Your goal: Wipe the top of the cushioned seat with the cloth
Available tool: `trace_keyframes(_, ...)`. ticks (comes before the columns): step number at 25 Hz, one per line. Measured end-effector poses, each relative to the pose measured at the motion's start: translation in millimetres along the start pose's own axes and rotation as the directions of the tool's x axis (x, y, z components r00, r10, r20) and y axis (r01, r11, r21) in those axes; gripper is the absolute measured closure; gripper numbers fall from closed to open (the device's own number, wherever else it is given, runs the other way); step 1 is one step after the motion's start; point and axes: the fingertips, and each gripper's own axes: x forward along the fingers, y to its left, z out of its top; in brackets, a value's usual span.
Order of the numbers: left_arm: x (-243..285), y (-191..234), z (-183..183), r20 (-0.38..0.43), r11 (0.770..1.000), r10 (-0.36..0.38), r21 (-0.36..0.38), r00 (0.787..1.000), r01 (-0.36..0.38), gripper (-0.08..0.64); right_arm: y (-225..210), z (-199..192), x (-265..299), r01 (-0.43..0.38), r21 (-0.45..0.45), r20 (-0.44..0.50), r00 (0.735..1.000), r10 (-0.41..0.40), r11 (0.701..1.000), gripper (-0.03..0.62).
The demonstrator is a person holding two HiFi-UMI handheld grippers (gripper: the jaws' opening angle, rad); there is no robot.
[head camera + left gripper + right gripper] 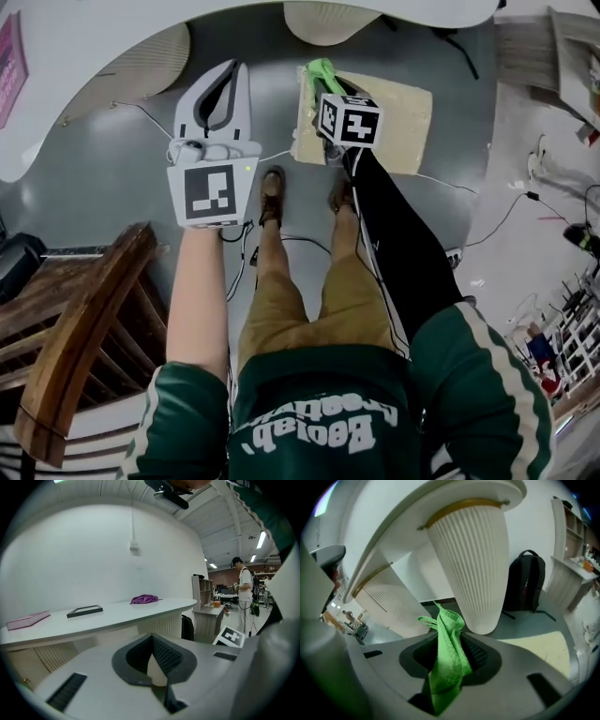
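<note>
Our right tool [452, 646] pinches the green cloth [323, 71] mid-length, probably to leave a loose end free for dragging over the tan cushioned seat [398, 122], whose near-left edge it hangs above. The cloth's long axis runs along the jaws, with its tip pointing forward at the counter's ribbed pedestal [473, 564]. Our left tool [227, 82] is closed on nothing and held aside, apparently to keep clear.

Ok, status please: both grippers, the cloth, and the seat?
Left gripper shut, empty. Right gripper shut on green cloth, over one edge of the seat. Cloth touching it: cannot tell. Nothing seen lying on it.
</note>
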Motion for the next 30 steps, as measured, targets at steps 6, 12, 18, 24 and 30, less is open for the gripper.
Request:
trace_keyframes(6, -1, 5, -13, -0.016, 1.000, 0.015, -0.003, 1.000, -0.015, 0.545, -21, -20, 38, 0.082, 0.144, -0.120, 0.991, -0.065, 0.986, 0.476)
trace_keyframes(12, 2, -2, -27, -0.046, 1.000, 0.003, -0.014, 0.999, -0.003, 0.545, -32, -33, 45, 0.108, 0.123, -0.123, 0.988, -0.093, 0.986, 0.485)
trace_keyframes(18, 16, -19, -28, -0.046, 1.000, -0.006, -0.016, 0.999, 0.006, 0.545, -47, -29, 40, 0.098, 0.116, -0.119, 0.989, -0.084, 0.988, 0.485)
trace_keyframes(24, 39, -51, -20, -0.041, 0.999, -0.030, -0.026, 0.999, 0.029, 0.545, -98, -28, 19, 0.128, 0.118, -0.124, 0.986, -0.113, 0.985, 0.485)
trace_keyframes(30, 62, -87, -12, -0.036, 0.999, -0.051, -0.018, 0.998, 0.050, 0.545, -170, -27, -10, 0.170, 0.142, -0.125, 0.980, -0.153, 0.975, 0.485)
